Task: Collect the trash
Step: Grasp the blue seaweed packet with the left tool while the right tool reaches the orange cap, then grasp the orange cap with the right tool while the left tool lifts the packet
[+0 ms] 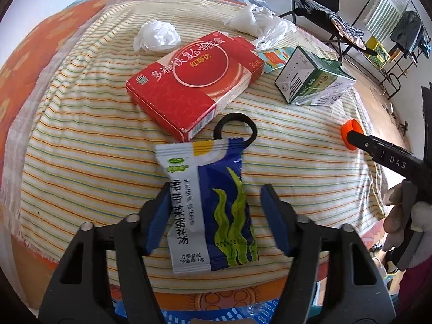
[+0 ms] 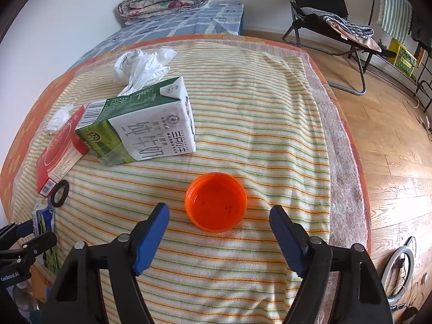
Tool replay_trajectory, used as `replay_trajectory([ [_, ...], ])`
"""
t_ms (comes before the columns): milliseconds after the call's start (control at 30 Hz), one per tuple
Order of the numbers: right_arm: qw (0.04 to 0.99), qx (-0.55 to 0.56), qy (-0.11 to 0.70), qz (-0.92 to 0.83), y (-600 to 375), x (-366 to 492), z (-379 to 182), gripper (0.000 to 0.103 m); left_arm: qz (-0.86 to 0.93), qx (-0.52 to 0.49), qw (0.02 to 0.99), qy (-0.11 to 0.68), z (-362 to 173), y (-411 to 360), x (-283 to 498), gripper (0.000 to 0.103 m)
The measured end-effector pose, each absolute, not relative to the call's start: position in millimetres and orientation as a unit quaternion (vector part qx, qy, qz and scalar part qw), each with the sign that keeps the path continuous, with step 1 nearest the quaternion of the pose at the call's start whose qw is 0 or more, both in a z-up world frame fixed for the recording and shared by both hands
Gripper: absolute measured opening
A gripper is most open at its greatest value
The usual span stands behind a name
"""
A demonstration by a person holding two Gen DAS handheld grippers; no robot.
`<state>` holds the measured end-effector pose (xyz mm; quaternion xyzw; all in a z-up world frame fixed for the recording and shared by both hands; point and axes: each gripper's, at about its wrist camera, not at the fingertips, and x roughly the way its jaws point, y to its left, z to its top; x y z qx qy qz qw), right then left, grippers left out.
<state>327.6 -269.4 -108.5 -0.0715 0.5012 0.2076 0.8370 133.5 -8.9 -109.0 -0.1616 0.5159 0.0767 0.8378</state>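
A bed covered by a striped towel (image 1: 81, 148) holds scattered trash, seen from two claw cameras. In the left wrist view, from the left: a crumpled white tissue (image 1: 156, 36) lies near the far edge, with a red medicine box (image 1: 194, 81) just in front of it. A black hair tie (image 1: 235, 128) rests beside the box's near corner, partly covered by the top of a blue and white soup packet (image 1: 210, 205). The left claw (image 1: 212, 218) is spread wide, its blue pads on either side of the packet; the left pad sits at the packet's edge, the right pad stands apart from it. Further right are a crumpled white plastic bag (image 1: 256, 21) at the far edge and a green and white milk carton (image 1: 313, 81) lying on its side. At the right edge the right claw's black arm reaches in beside an orange cap (image 1: 348, 132). In the right wrist view, the red box, hair tie and packet sit at the far left, the carton lies left of centre with the plastic bag behind it, and the orange cap (image 2: 216, 202) rests open side up on the towel. The right claw (image 2: 218, 232) is spread wide, holding nothing, its pads either side of the cap and slightly nearer the camera, not touching it. A wooden floor (image 2: 386, 140) and a folding chair (image 2: 329, 24) lie to the right.
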Motion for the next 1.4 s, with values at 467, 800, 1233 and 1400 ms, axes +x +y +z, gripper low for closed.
replay_trajectory([
  [467,0.833,-0.06,0.509,0.209,-270,328,-114,0.047,0.06,-0.179,0.838,0.512,-105,1,125,0.05],
  [800,0.844,-0.045,0.49,0.212,-277,322,-97,0.047,0.054,-0.188,0.848,0.493,-89,7,114,0.048],
  [1233,0.855,-0.036,0.461,0.235,-279,301,-69,0.047,0.046,-0.189,0.863,0.465,-61,12,95,0.047],
  [1400,0.852,-0.038,0.455,0.256,-276,281,-61,0.047,0.044,-0.185,0.869,0.457,-53,13,83,0.047],
])
